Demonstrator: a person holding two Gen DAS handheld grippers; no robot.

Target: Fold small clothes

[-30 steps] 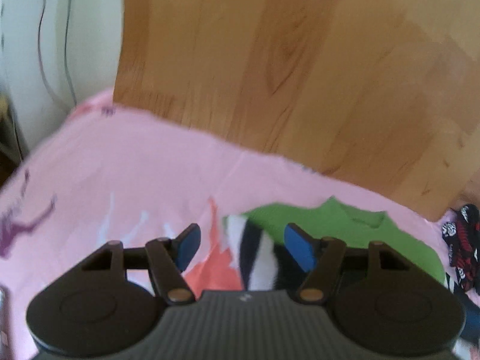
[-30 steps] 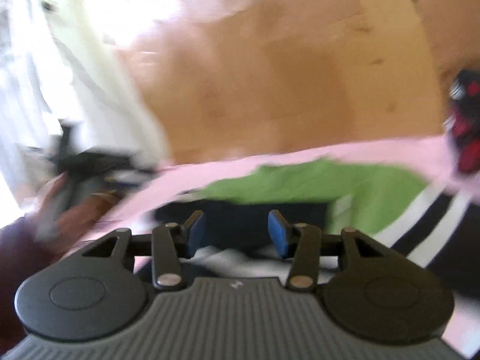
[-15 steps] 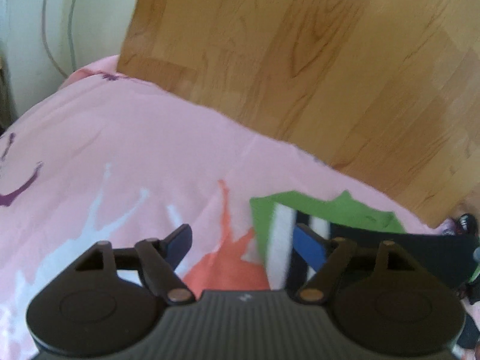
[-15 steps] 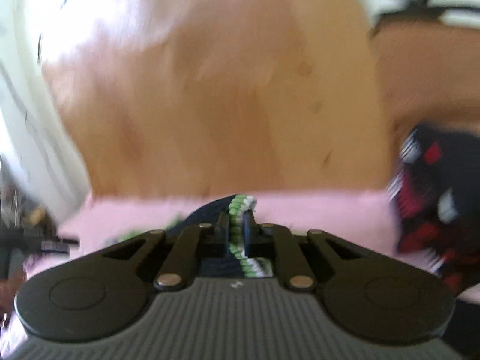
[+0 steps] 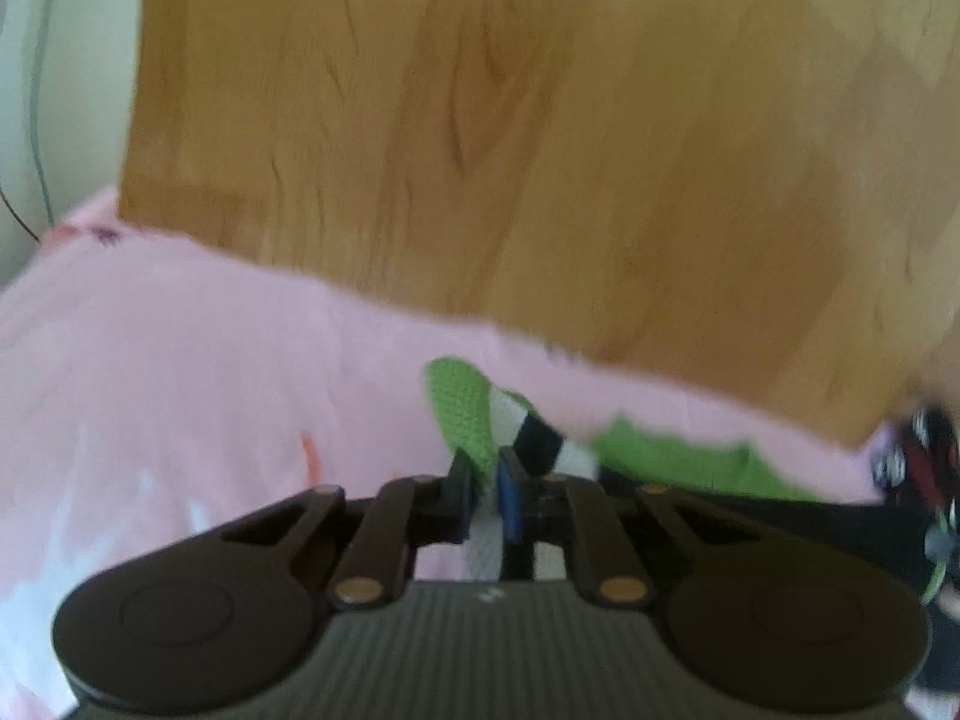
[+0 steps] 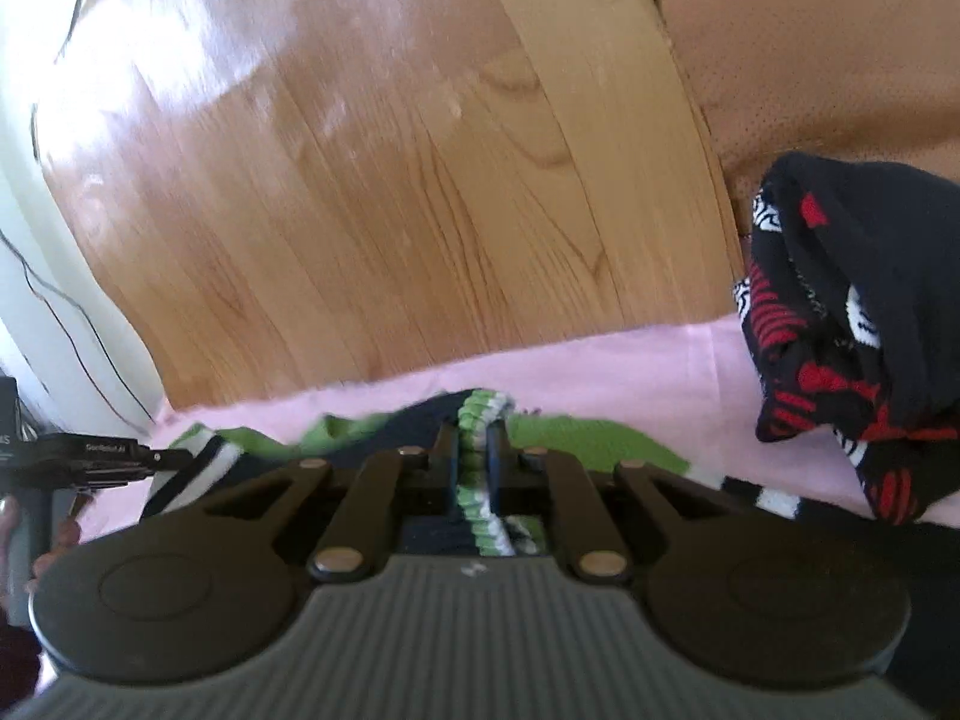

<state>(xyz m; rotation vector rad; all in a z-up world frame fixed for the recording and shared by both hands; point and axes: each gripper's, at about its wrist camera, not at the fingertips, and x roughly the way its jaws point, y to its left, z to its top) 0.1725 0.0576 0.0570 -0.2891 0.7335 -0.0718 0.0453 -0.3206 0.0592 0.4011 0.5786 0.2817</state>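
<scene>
A small knitted garment [image 5: 672, 456], green with white and navy stripes, lies on a pink cloth [image 5: 180, 372]. My left gripper [image 5: 485, 480] is shut on its green striped corner, which sticks up between the fingers. My right gripper [image 6: 477, 450] is shut on another bunched edge of the same garment [image 6: 576, 438], green, white and navy folds showing between the fingers. The left gripper's black body shows at the left edge of the right wrist view [image 6: 90, 456], by the garment's striped end.
A black, red and white patterned garment [image 6: 840, 324] lies bunched on the pink cloth [image 6: 630, 366] at the right. Wooden floor [image 6: 390, 180] lies beyond the cloth's edge. A tan chair seat [image 6: 810, 60] stands at the far right. White wall with cables at the left.
My left gripper closed on the garment's green corner; it was open half a second ago. My right gripper, open a second ago, stays shut on the garment edge. Both views shifted.
</scene>
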